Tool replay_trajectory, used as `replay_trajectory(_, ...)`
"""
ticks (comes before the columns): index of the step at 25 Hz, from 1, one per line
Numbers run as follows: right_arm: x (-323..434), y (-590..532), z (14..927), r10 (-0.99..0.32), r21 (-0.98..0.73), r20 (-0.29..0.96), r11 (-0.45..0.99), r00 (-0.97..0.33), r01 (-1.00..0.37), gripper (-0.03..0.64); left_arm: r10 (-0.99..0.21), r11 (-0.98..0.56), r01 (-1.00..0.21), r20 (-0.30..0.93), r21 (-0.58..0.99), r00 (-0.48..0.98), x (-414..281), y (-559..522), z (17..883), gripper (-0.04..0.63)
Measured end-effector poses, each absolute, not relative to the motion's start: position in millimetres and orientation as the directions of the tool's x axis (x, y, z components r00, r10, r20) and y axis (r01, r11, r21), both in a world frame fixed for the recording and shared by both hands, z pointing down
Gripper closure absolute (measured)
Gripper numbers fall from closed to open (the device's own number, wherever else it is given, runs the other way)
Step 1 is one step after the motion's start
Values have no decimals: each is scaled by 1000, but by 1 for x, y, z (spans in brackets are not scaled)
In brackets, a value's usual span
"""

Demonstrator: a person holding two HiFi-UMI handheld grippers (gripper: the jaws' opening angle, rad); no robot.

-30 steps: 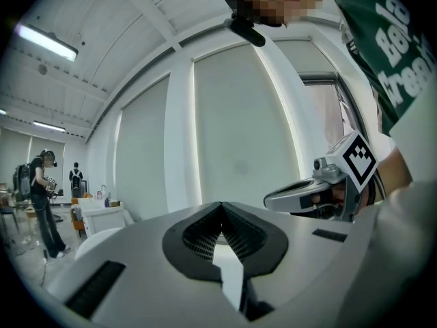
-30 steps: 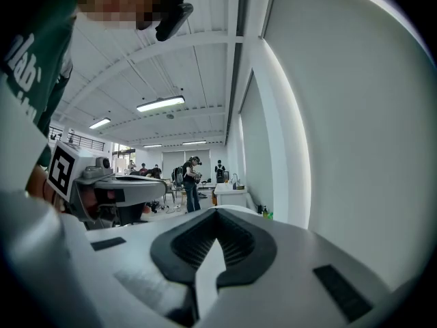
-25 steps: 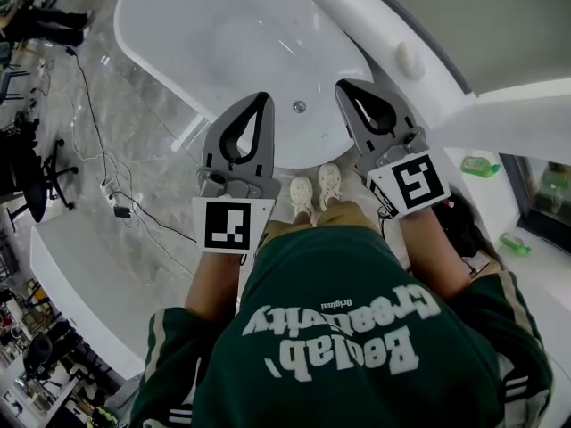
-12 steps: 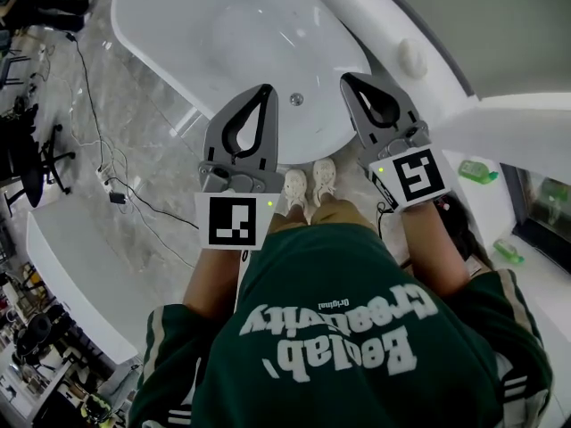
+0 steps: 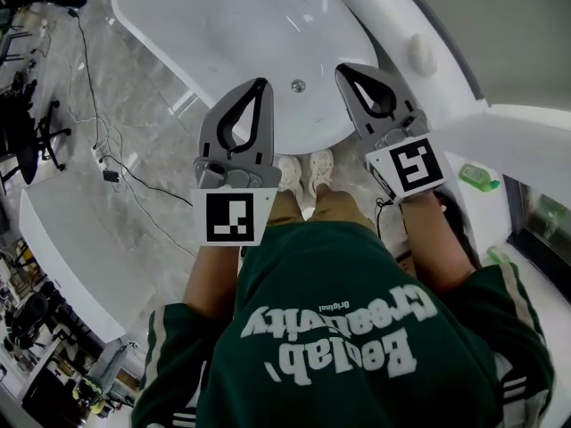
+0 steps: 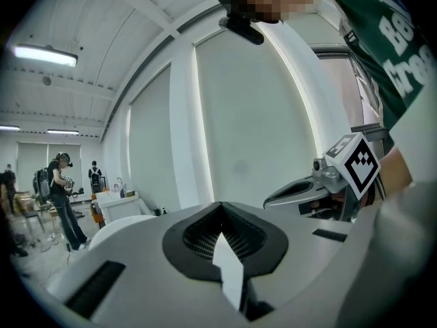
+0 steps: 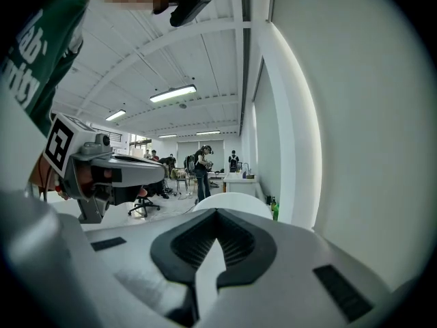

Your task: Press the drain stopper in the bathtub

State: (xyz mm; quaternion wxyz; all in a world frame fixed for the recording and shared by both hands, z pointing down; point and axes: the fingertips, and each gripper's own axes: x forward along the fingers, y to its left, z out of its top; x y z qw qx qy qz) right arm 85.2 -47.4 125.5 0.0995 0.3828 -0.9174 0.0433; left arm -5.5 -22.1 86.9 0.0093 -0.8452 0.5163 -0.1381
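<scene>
The white bathtub [image 5: 223, 25] fills the top of the head view, and the small round metal drain stopper [image 5: 298, 85] sits in its near end. Both grippers hang in the air above the tub's near rim, to either side of the stopper. My left gripper [image 5: 261, 82] is shut with nothing held, its tip just left of the stopper. To the stopper's right, my right gripper [image 5: 343, 67] is also shut and empty. In the left gripper view the jaws [image 6: 220, 206] meet, with the right gripper [image 6: 321, 186] alongside. The right gripper view shows shut jaws [image 7: 217, 212] and the tub's rim [image 7: 229, 201] beyond.
The person's white shoes [image 5: 303, 172] stand on the marble floor against the tub. Cables [image 5: 125, 181] and an office chair [image 5: 36, 141] lie to the left, with a white counter [image 5: 71, 257] nearer. A green bottle [image 5: 480, 178] sits at right. People [image 7: 202, 169] stand far off.
In the head view the tub, the shoes and both grippers have slid upward together. The grippers keep their places beside the stopper and both stay shut.
</scene>
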Motion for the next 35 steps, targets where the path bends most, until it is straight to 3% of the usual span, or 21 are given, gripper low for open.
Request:
replay_trajectory(17, 22, -90, 295, -600, -100, 460, 697, -654, -710, 606, -873, -442, -895, 263, -66, 411, -70, -85, 222, 586)
replay_trajectory(27, -23, -91, 420, -446, -101, 629, 766, -637, -635, 606, -838, -467, -884, 310, 22, 450, -101, -100, 330, 586)
replay_trajectory(35, -43, -107, 486, -397, -106, 683, 776, -613, -622, 606, -818, -493, -870, 336, 10, 467, -113, -113, 387, 586)
